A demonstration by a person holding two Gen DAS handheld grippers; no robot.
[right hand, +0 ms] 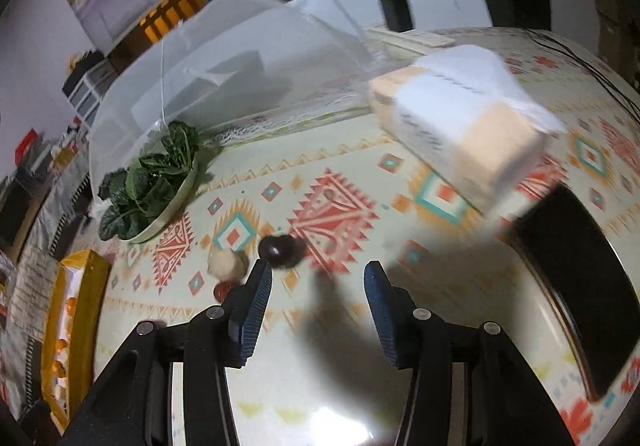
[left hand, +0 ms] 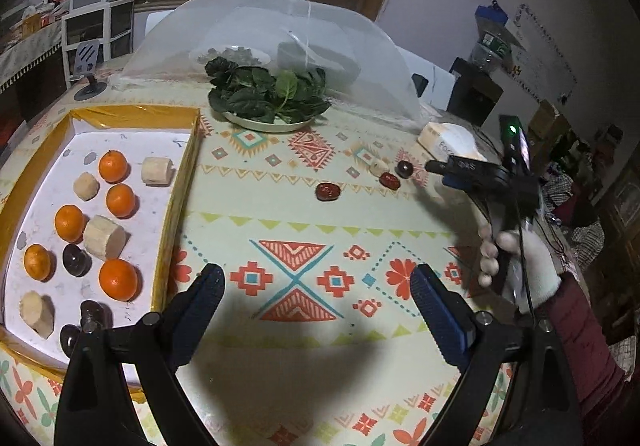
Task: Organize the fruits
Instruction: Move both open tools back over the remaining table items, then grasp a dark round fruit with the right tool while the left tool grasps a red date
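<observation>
A: Your left claw [left hand: 316, 298] hangs wide open over the patterned surface [left hand: 304, 214], holding nothing. What is in the tray [left hand: 182, 182] beside it?

B: Five oranges [left hand: 118, 279], four pale chunks [left hand: 105, 237] and three dark chestnuts [left hand: 76, 259], all lying apart on its white floor inside the yellow rim.

A: And what has not made it into the tray?

B: Two red dates [left hand: 328, 191], one pale piece [left hand: 378, 167] and one chestnut [left hand: 404, 168] lie loose in a row on the surface, well apart from the tray, near your right hand [left hand: 516, 266].

A: Your right claw [right hand: 318, 278]?

B: Open as well, and empty. A chestnut [right hand: 277, 249] sits just ahead of the left finger; a pale piece [right hand: 227, 264] and a date [right hand: 222, 291] lie just left of it.

A: Other containers?

B: A plate [left hand: 267, 124] heaped with greens [left hand: 267, 91] stands at the edge of a mesh cover [left hand: 272, 42]; dishes show dimly beneath the mesh. A tissue pack [right hand: 460, 122] lies to the right.
</observation>
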